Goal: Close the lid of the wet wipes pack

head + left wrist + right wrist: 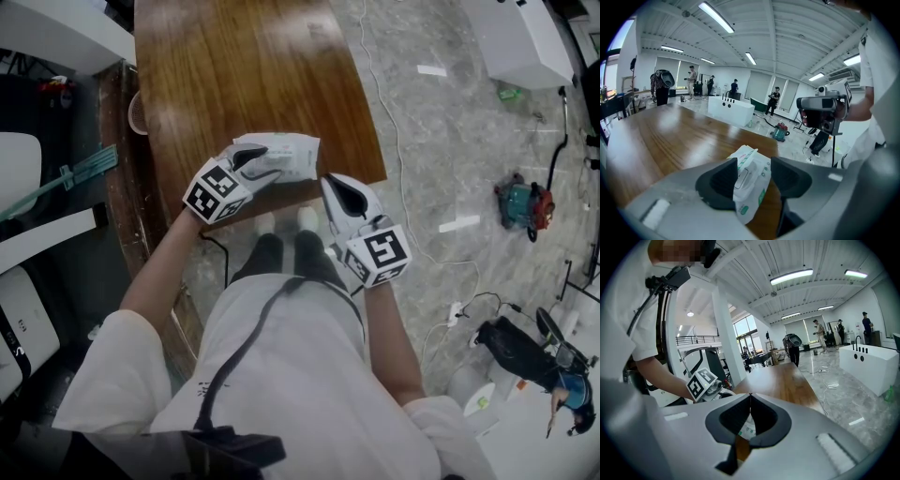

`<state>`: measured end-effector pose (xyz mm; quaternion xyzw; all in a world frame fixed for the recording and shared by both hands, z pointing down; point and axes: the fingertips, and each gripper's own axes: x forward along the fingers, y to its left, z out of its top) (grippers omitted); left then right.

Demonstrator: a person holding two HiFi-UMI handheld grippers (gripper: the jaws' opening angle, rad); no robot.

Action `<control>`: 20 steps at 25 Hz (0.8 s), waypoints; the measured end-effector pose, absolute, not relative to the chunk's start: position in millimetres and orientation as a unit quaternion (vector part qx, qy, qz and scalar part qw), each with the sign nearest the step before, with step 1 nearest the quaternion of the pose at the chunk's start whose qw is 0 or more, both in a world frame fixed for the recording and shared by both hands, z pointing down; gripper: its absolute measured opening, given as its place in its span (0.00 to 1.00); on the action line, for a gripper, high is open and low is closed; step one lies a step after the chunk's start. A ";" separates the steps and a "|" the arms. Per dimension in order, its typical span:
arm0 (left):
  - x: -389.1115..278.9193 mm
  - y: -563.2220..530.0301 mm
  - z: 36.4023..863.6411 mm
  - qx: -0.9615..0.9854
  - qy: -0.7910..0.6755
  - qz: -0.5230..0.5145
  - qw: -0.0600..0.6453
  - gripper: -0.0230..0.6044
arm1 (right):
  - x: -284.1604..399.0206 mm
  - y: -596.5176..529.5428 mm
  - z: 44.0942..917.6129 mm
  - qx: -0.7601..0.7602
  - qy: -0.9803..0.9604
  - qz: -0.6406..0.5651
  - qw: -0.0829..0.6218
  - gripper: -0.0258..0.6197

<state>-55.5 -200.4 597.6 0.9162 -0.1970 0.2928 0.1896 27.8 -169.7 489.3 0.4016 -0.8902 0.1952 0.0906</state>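
Wipes pack: light, soft, slick film, squashes easily. Your left gripper clamps its sides. Right gripper, jaws together, sits at its 4 o'clock. Press on the stiffer lid.

White, green-printed wipes pack; glossy brown table.

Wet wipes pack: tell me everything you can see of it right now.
The wet wipes pack is a soft white plastic pouch with green print and crumpled end seams. The rounded rectangular lid on its face looks flat. It sits at the near edge of the wooden table, with the left gripper clasping its sides. The right gripper, jaws together, is close by; I can't tell whether they touch.
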 end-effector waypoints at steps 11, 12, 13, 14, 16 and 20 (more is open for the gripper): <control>-40.1 -171.8 617.2 0.908 -0.187 0.324 0.188 0.41 | 41.2 -153.4 490.8 0.407 -0.888 0.195 0.092 0.05; -39.3 -170.7 619.0 0.907 -0.187 0.326 0.189 0.41 | 43.0 -152.1 490.9 0.408 -0.887 0.195 0.092 0.05; -38.8 -170.1 620.7 0.906 -0.188 0.327 0.190 0.41 | 44.8 -151.0 491.2 0.409 -0.887 0.195 0.092 0.05; -38.5 -169.7 622.1 0.905 -0.189 0.329 0.191 0.41 | 46.7 -150.0 491.6 0.410 -0.886 0.195 0.093 0.05; -37.7 -168.7 624.1 0.904 -0.191 0.331 0.192 0.41 | 50.5 -147.3 491.9 0.412 -0.885 0.195 0.093 0.05; -36.6 -167.1 633.7 0.897 -0.196 0.341 0.201 0.41 | 55.6 -144.1 492.3 0.414 -0.885 0.195 0.093 0.05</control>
